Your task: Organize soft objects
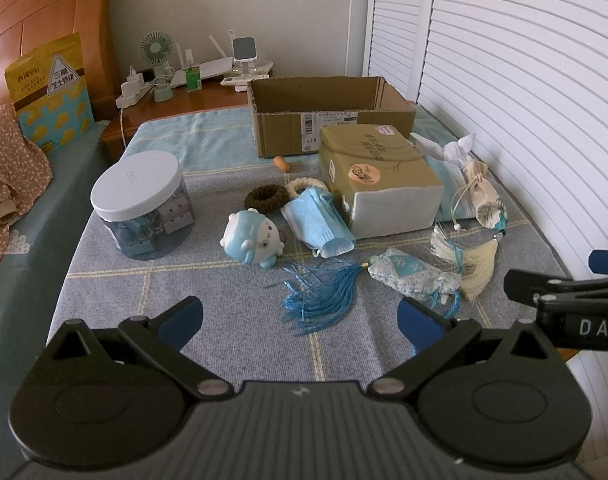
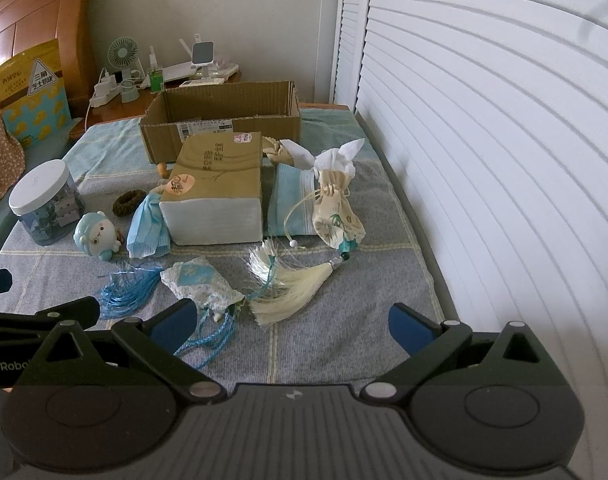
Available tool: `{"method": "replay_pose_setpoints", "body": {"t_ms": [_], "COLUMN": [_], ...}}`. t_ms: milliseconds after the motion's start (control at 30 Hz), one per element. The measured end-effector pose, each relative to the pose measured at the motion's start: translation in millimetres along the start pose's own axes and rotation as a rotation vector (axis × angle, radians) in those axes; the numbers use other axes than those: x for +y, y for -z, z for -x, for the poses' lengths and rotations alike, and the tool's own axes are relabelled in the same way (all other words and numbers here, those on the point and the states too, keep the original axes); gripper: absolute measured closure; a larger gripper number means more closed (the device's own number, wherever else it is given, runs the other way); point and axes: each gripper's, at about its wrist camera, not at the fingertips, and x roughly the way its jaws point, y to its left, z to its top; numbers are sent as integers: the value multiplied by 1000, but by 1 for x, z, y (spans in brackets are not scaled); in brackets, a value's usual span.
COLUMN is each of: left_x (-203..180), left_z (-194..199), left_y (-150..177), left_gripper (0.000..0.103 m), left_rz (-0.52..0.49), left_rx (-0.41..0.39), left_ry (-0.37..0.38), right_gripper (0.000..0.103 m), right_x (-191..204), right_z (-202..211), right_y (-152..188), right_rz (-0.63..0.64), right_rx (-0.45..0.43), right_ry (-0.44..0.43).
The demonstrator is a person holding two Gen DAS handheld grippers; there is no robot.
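Soft items lie on a checked blanket (image 1: 224, 300): a blue sachet with a blue tassel (image 1: 414, 276) (image 2: 200, 282), a cream pouch with a cream tassel (image 1: 484, 196) (image 2: 338, 220), a blue face mask (image 1: 318, 220) (image 2: 146, 224), a brown hair tie (image 1: 266, 197) (image 2: 129, 202), a blue sheep toy (image 1: 254, 237) (image 2: 98, 237) and a tissue pack (image 1: 378, 176) (image 2: 216, 190). An open cardboard box (image 1: 328, 114) (image 2: 224, 114) stands behind them. My left gripper (image 1: 300, 320) is open and empty, just before the blue tassel. My right gripper (image 2: 292, 322) is open and empty, just before the cream tassel.
A clear jar with a white lid (image 1: 142, 204) (image 2: 44, 202) stands at the left. A white louvred door (image 2: 484, 160) runs along the right. A nightstand (image 1: 192, 96) with a fan and chargers is behind. A snack bag (image 1: 50, 92) leans on the headboard.
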Motion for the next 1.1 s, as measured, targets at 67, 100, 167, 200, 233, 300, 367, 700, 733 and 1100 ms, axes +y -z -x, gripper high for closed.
{"method": "replay_pose_setpoints", "body": {"t_ms": [67,100,167,200,233,300,367,700,733,1100], "left_x": [0,0,0,0,0,-1,-1,-1,-1,-1], "left_z": [0,0,0,0,0,0,-1,0,0,0], "left_y": [0,0,0,0,0,0,0,0,0,0], "left_gripper": [1,1,1,1,1,1,1,1,1,1], "left_rz": [0,-1,0,-1,-1,0,-1,0,0,0], "left_rx": [0,0,1,0,0,0,0,-1,-1,-2], "left_ry": [0,0,0,0,0,-1,-1,-1,-1,0], "right_gripper": [0,0,0,0,0,0,0,0,0,0], "right_x": [0,0,0,0,0,0,0,-1,-1,-1], "right_z": [1,1,1,1,1,1,2,3,2,3], "right_y": [-1,0,-1,-1,0,-1,-2,-2,-3,-3], "right_rz": [0,0,2,0,0,1,1,3,3,6], "right_rx": [0,-1,-1,0,-1,-1,-3,-8,-8,-11], "right_ry": [0,1,2,1,1,1,0,2,2,3]}}
